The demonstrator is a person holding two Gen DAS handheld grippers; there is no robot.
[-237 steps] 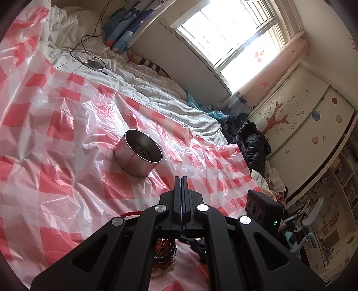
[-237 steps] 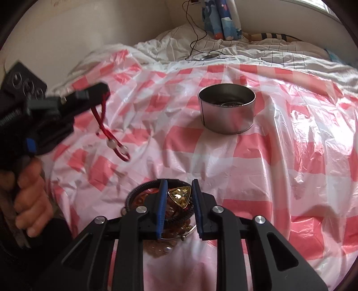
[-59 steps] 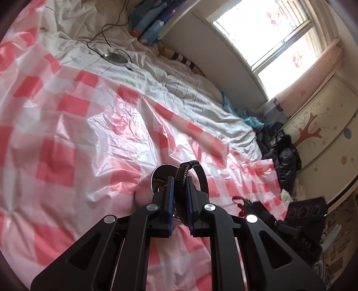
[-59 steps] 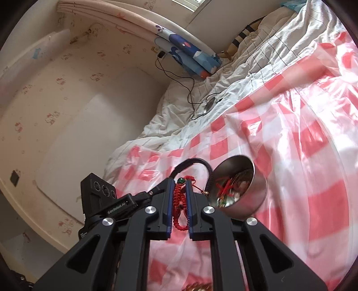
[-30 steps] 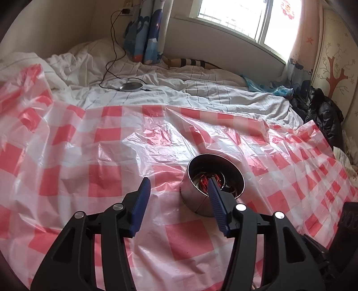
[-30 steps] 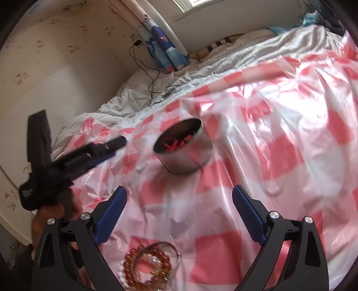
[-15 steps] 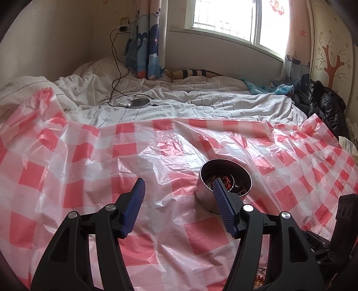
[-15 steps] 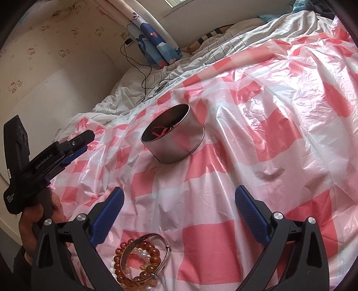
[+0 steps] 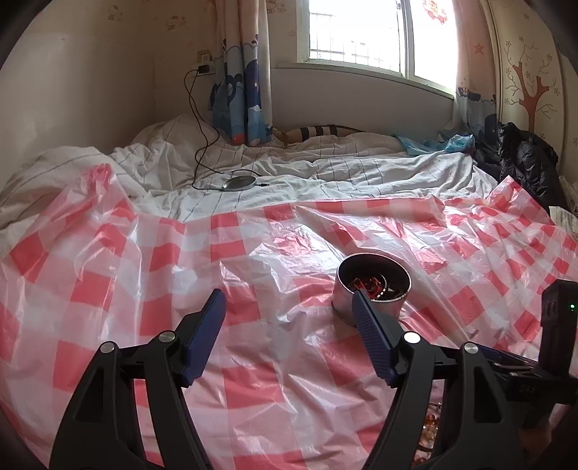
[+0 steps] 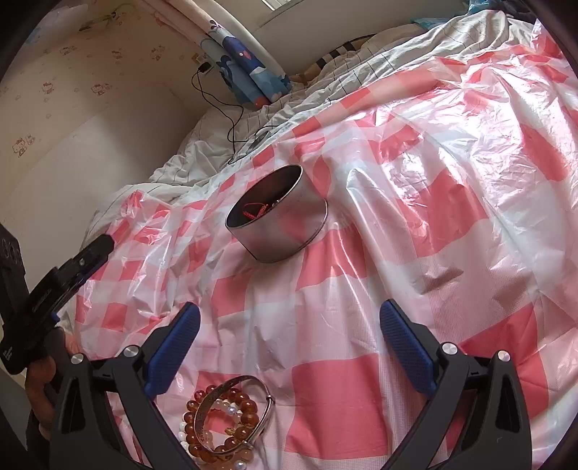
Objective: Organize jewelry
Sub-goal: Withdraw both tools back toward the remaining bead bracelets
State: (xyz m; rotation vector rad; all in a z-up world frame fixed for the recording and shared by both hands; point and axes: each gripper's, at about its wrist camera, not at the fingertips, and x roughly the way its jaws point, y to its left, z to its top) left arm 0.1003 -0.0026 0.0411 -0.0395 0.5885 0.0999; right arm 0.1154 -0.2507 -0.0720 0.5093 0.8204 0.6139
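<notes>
Grippers first: my left gripper (image 9: 287,314) is spread wide with nothing between its blue-padded fingers (image 9: 204,332), and it hovers over the red-and-white checked plastic sheet (image 9: 108,289) that covers the bed. My right gripper (image 10: 287,327) is likewise spread wide and holds nothing; its blue fingertips (image 10: 404,343) hang above the same sheet (image 10: 451,202).

Just below the right gripper, at the near edge of its view and nearer its left finger, lies a small pile of jewelry: a thin silver bangle (image 10: 231,412) resting on top of a bracelet of amber-brown beads (image 10: 213,434), with a few white pearl-like beads (image 10: 225,403) mixed in. All of it lies on the sheet, clear of both fingers.

Farther out stands a round metal tin (image 10: 278,224), open at the top, upright on the sheet. Inside it I can see red cord jewelry (image 10: 254,211) and something dark that I cannot make out. In the left wrist view the same tin (image 9: 374,289) sits just beyond the right-hand finger, partly hidden by its tip.

From the right wrist view, my left hand (image 10: 39,390) and its gripper body show at the far left edge.

Beyond the sheet lies a rumpled white striped duvet (image 9: 325,173) with a black cable (image 9: 198,126) and a round grey disc (image 9: 238,182) on it, then a blue cartoon curtain (image 9: 242,83) and a bright window (image 9: 361,32).
</notes>
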